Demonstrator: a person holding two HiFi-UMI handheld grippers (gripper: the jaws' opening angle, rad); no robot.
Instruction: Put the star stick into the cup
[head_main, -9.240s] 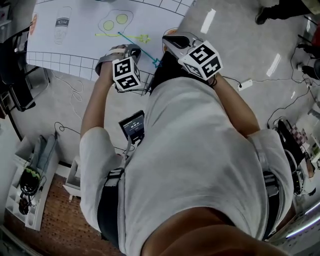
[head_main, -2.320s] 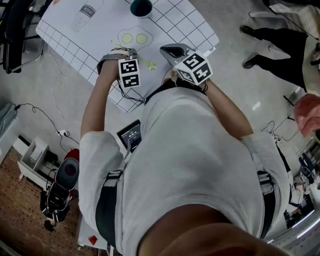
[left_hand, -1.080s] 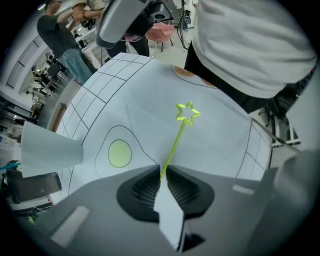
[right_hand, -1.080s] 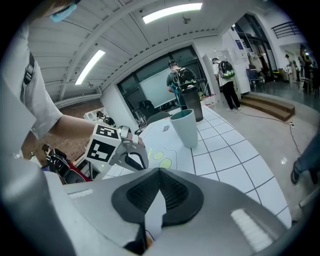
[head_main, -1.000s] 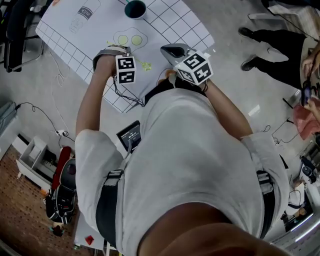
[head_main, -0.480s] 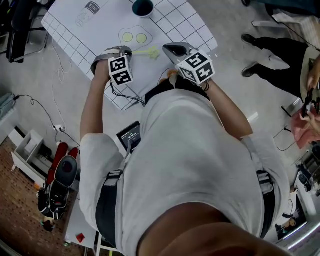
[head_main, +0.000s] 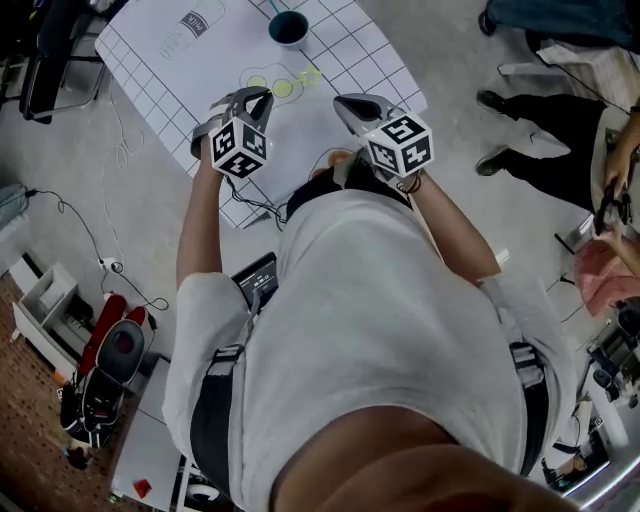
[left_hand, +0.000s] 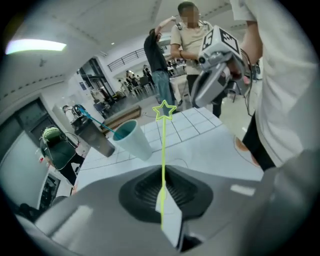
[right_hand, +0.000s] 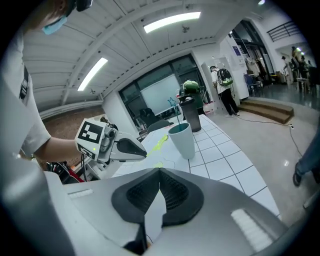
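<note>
Yellow-green star stick (left_hand: 163, 145), pinched in the left gripper (left_hand: 163, 192), points toward the cup (left_hand: 131, 137) near the table's (head_main: 150, 60) far edge; centre it over the rim, then tilt down. Right gripper (right_hand: 157, 192): closed, empty.

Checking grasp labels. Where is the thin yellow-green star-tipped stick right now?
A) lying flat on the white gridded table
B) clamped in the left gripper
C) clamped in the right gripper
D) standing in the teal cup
B: the left gripper view shows the left gripper shut on the yellow-green star stick, which is short of the teal cup; the right gripper is shut on nothing.
</note>
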